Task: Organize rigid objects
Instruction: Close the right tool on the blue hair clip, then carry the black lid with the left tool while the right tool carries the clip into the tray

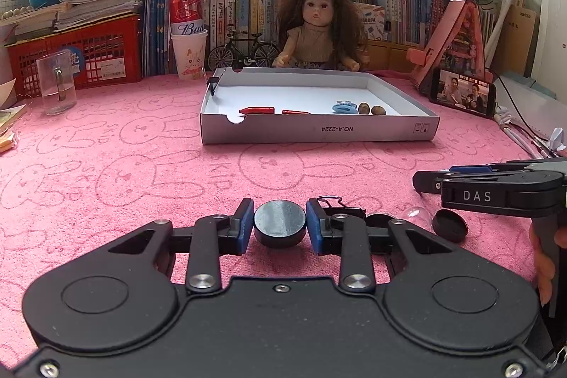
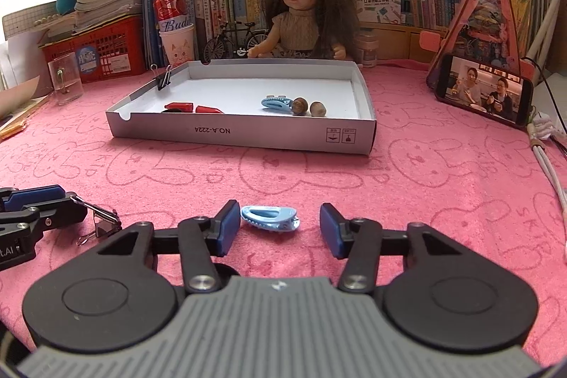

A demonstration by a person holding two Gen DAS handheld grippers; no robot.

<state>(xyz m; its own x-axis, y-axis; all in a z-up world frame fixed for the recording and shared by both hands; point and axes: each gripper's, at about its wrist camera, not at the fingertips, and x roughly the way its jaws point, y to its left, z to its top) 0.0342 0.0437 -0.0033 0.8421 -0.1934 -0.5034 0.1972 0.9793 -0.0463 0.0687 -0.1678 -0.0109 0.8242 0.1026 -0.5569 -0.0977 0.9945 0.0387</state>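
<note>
My left gripper [image 1: 280,225] is shut on a black round puck [image 1: 280,223] just above the pink cloth. A black binder clip [image 1: 341,208], another black puck [image 1: 450,225] and a clear dome [image 1: 419,215] lie to its right. My right gripper [image 2: 278,229] is open around a blue hair clip [image 2: 270,218] on the cloth; its side shows in the left wrist view [image 1: 425,183]. The white box lid [image 2: 365,94] holds red caps [image 2: 209,109], a blue clip [image 2: 277,103] and two nuts [image 2: 318,108]. A binder clip [image 2: 163,78] grips its left wall.
A doll [image 1: 319,23], toy bicycle [image 1: 244,50], paper cup with a can [image 1: 188,54] and books stand behind the lid. A glass mug [image 1: 56,84] and red basket [image 1: 74,54] are at the left. A phone [image 2: 483,89] leans at the right, with cables [image 2: 547,162].
</note>
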